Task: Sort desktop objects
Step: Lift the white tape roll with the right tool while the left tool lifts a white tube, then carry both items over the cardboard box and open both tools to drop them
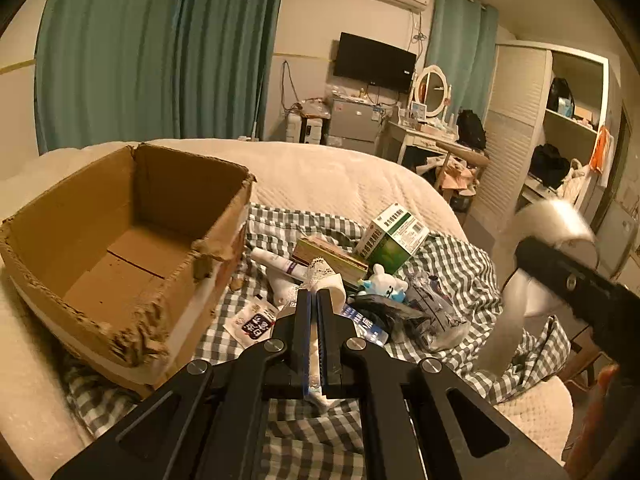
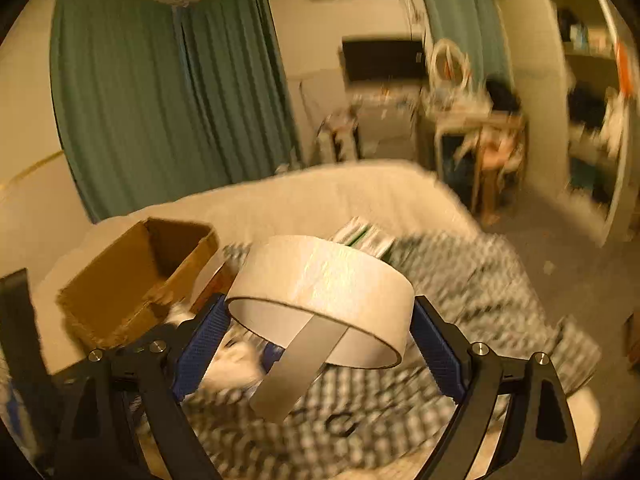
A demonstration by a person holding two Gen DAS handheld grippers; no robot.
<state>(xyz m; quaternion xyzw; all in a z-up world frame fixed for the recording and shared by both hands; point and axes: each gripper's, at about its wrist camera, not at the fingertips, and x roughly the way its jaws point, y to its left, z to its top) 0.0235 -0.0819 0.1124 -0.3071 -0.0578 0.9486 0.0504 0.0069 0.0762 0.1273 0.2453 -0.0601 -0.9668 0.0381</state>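
Left gripper (image 1: 318, 300): the two black fingers with blue pads stand almost together, clamped on a thin white item with a lace edge (image 1: 326, 276) — what it is I cannot tell.
Right gripper (image 2: 320, 320): the black fingers with blue pads are spread wide and pressed on both sides of a large roll of white tape (image 2: 320, 280); a loose strip of the tape hangs down from the roll. The view is blurred.
Open brown cardboard box with torn edges (image 1: 120, 232): it sits on the left part of the bed, partly on the grey-and-white checked cloth (image 1: 460, 264), and nothing shows inside it.
Pile on the checked cloth: a green-and-white medicine box (image 1: 394, 238), tilted, lies behind a flat stack like a book (image 1: 328, 258); a white tube (image 1: 276, 260) lies near the right wall of the cardboard box; a small white-and-blue toy figure (image 1: 384, 284) is just beside clear crumpled plastic packaging (image 1: 436, 312).
White-and-red sachet (image 1: 252, 322): flat on the cloth, near the front right corner of the cardboard box.
Bed cover: cream quilted blanket (image 1: 340, 176) under everything.
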